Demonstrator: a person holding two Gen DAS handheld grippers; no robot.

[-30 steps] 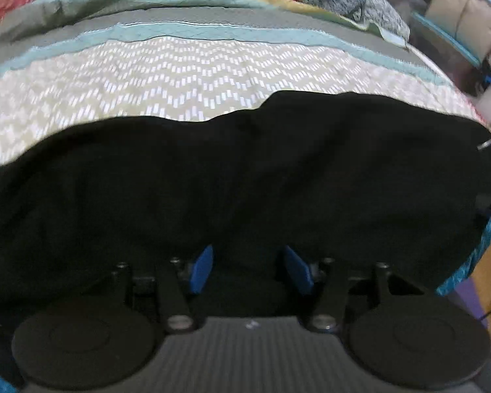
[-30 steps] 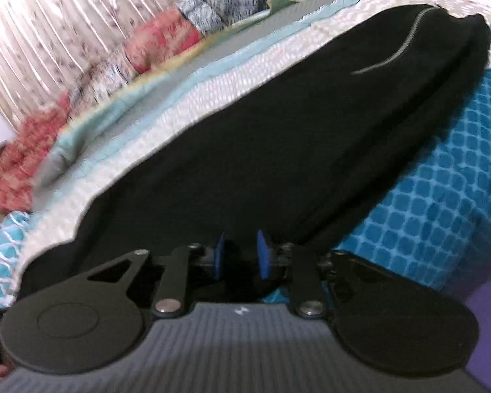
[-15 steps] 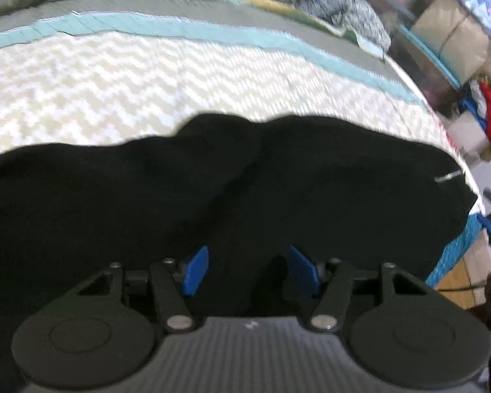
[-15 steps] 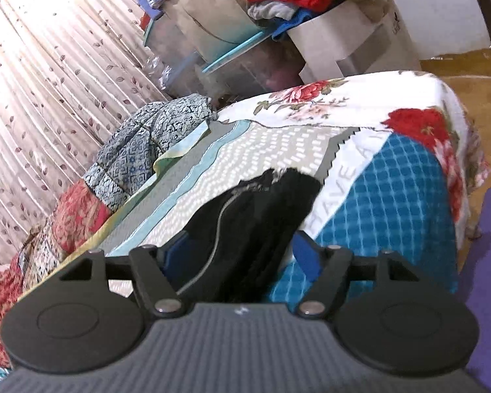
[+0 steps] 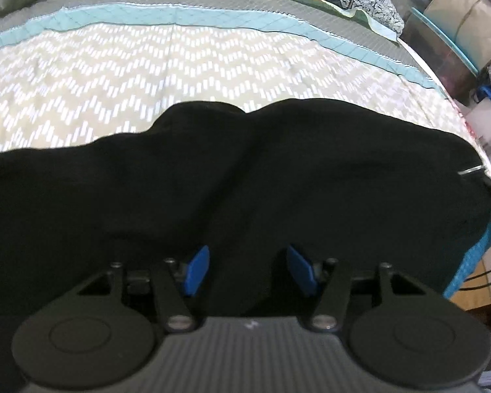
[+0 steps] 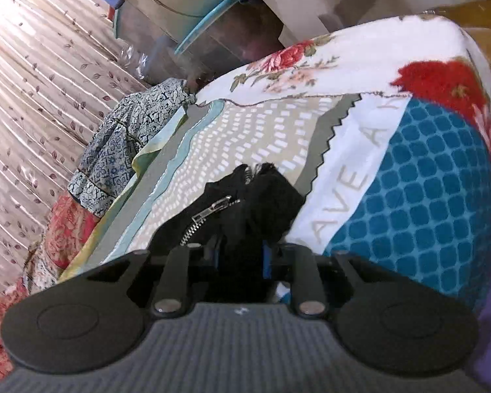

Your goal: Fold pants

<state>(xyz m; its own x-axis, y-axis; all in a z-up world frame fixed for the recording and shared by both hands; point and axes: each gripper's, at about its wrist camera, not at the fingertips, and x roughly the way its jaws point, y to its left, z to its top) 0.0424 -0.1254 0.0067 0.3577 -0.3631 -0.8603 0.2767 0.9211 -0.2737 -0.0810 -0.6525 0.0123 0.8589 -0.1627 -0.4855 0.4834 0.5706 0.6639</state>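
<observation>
Jaws just closing on black pants [image 6: 258, 203], bedcover [image 6: 340, 190] lettering "AVE A"

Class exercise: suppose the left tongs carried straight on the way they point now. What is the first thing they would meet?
Most likely the black pants. The left tongs hang over the dark fabric, which fills the gap between the blue pads. How close the cloth already is cannot be judged; the patterned bedspread lies beyond it.

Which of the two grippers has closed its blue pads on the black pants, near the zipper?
The right gripper: its pads pinch the black pants just below the zipper. The left gripper stands open over the cloth.
</observation>
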